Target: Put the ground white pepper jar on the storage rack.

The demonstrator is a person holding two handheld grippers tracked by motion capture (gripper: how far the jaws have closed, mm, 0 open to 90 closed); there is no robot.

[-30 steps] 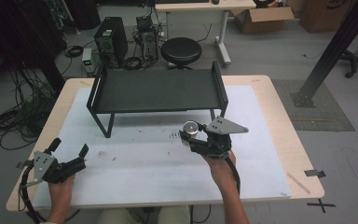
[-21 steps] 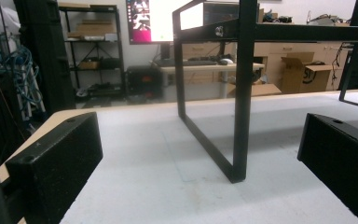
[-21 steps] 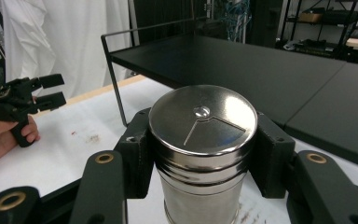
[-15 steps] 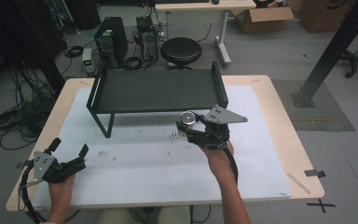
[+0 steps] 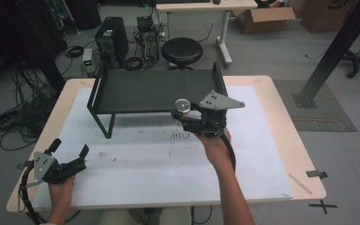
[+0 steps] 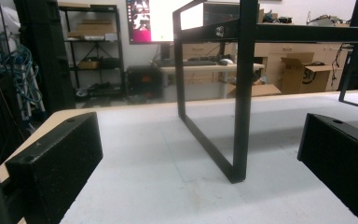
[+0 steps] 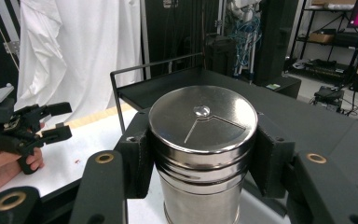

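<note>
The steel shaker tin (image 7: 203,154), a round canister with a flat lid and a small rivet at its centre, stands upright between the two pads of the right tongs (image 5: 186,114), which are clamped on its sides just under the lid and hold it off the counter (image 5: 272,140). Just beyond these tongs is the front edge of the black metal rack (image 5: 154,89), whose dark shelf spreads behind the tin in the right gripper view. Well apart, toward the counter's near left corner, the left tongs (image 5: 68,150) sit low over the white mat (image 5: 159,159), jaws spread wide with nothing between them, facing the rack's leg (image 6: 240,93).
</note>
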